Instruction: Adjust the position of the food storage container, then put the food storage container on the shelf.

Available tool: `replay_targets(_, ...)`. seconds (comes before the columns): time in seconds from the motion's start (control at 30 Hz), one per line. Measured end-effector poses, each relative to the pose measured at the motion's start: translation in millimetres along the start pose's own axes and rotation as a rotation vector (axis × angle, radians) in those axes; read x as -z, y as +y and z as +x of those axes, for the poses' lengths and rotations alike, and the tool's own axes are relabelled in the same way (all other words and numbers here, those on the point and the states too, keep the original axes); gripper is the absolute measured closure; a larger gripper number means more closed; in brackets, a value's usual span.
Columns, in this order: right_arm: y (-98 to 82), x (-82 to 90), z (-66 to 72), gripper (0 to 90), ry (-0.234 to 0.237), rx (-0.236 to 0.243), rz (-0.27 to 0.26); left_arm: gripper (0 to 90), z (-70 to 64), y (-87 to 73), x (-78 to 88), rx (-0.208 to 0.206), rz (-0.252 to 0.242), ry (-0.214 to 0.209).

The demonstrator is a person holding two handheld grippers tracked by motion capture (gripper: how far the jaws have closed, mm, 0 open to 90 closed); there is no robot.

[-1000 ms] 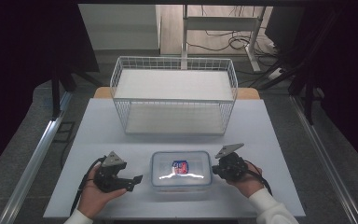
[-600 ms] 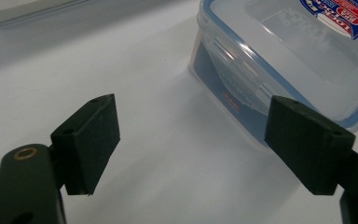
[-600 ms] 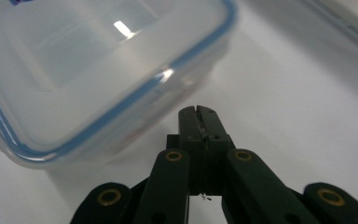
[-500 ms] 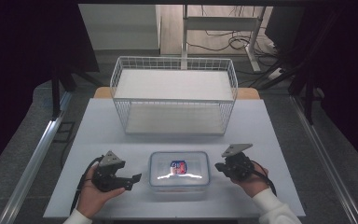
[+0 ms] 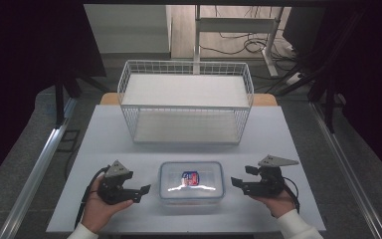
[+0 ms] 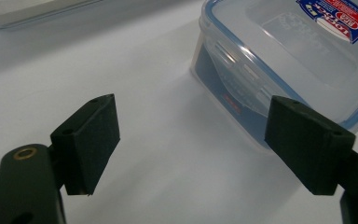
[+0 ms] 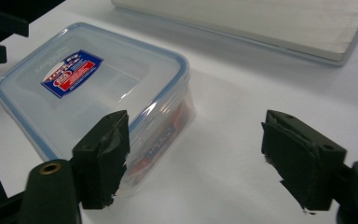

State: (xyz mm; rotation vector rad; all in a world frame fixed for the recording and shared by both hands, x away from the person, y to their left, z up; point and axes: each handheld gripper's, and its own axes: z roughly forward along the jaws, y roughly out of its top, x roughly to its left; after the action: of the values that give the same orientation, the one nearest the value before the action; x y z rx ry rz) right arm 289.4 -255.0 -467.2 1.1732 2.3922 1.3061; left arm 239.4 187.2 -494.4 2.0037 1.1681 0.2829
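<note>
hands hold one gripper each at the near edge of a white table (image 5: 104, 144), forearms entering from the near side. left gripper (image 5: 142, 190) sits in the left hand (image 5: 99, 206), jaws spread wide and pointing right toward a clear lidded container (image 5: 191, 181), just short of its left side and not touching it. right gripper (image 5: 238, 183) sits in the right hand (image 5: 273, 201), jaws also spread wide and pointing left at the container's right side, with a slightly wider strip of bare table between. both grip nothing. the container lies flat at the near centre of the table, its lid shut, with a red and blue label (image 5: 191, 178) on top. a white wire basket (image 5: 186, 102) stands at the far side, well apart from the container, with open tabletop between them and on both outer sides of the hands.
</note>
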Motion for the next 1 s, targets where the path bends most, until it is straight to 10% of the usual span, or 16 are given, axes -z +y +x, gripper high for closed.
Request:
replay_targets(0.63,-1.7,-12.9,8.2,20.1,0.068,-0.022,0.052,13.7,-1.8,2.4,1.7,0.013,-0.033,0.010)
replay_targets(1.0,-0.1,-14.0,11.5,19.7,0.096,-0.046,0.045,10.7,2.6,15.0,-14.8,0.156,-0.042,-0.115)
